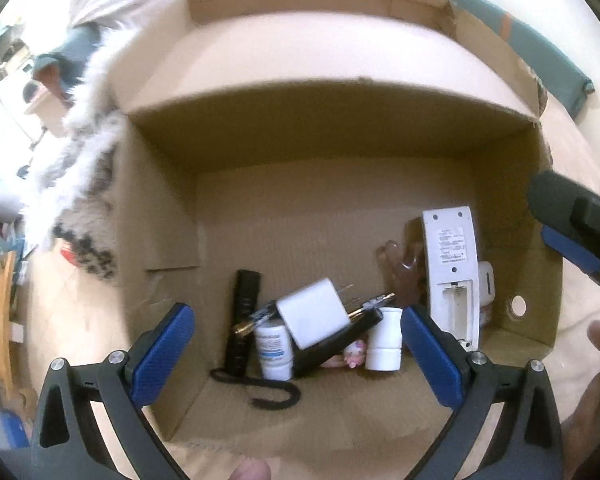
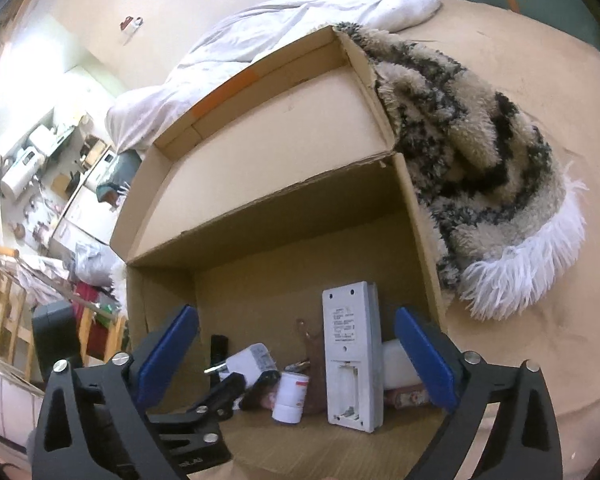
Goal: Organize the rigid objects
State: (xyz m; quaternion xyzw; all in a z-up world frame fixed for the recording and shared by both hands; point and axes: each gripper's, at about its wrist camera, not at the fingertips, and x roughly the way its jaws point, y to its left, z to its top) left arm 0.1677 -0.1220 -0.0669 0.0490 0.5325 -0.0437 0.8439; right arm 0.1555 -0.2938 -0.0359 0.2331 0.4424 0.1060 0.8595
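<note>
Both the left tongs [image 1: 296,344] and right tongs [image 2: 296,354] stand spread, empty, above an open brown cardboard box [image 1: 380,128]. Inside, a white battery-less remote control [image 1: 452,268] leans upright, half hiding small blurred items behind; a white plug adapter [image 1: 314,316] tops the clutter.

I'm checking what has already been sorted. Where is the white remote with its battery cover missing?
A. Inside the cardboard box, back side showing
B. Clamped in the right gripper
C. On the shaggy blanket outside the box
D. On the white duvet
A: the white remote stands inside the cardboard box, its empty battery bay facing out, touched by neither gripper.
</note>
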